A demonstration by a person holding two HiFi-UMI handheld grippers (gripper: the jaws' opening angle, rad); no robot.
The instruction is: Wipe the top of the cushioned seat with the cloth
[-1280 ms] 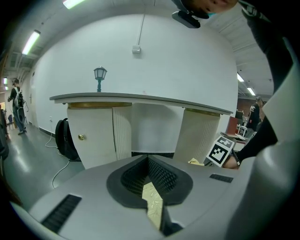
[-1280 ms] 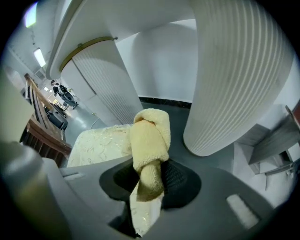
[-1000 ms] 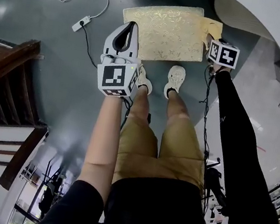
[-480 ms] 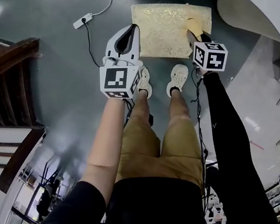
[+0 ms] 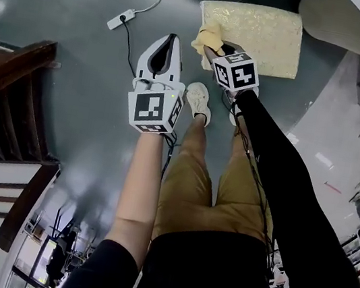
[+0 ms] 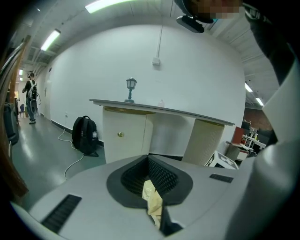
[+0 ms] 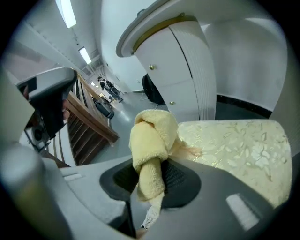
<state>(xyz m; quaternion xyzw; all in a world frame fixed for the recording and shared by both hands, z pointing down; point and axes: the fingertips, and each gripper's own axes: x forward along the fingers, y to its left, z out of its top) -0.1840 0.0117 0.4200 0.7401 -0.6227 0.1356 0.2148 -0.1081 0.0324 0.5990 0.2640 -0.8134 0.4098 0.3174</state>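
The cushioned seat (image 5: 264, 31) is a low gold-patterned block on the grey floor, and it fills the right of the right gripper view (image 7: 234, 145). My right gripper (image 5: 214, 48) is shut on a bunched yellow cloth (image 5: 208, 36), which rests at the seat's near left corner. The cloth (image 7: 152, 140) bulges out of the shut jaws (image 7: 150, 187). My left gripper (image 5: 171, 39) hangs over the floor left of the seat, away from it. Its jaws (image 6: 157, 206) are shut, with a small pale scrap (image 6: 152, 201) stuck in the seam.
A white power strip (image 5: 121, 18) with its cable lies on the floor at the upper left. Dark wooden stairs (image 5: 3, 97) run along the left. White curved furniture (image 5: 353, 25) stands right of the seat. The person's shoes (image 5: 197, 100) are just before the seat. A black backpack (image 6: 86, 136) leans by a white cabinet.
My right gripper has swept the cloth leftwards over the seat, from its right edge to its near left corner. The left gripper has stayed where it was.
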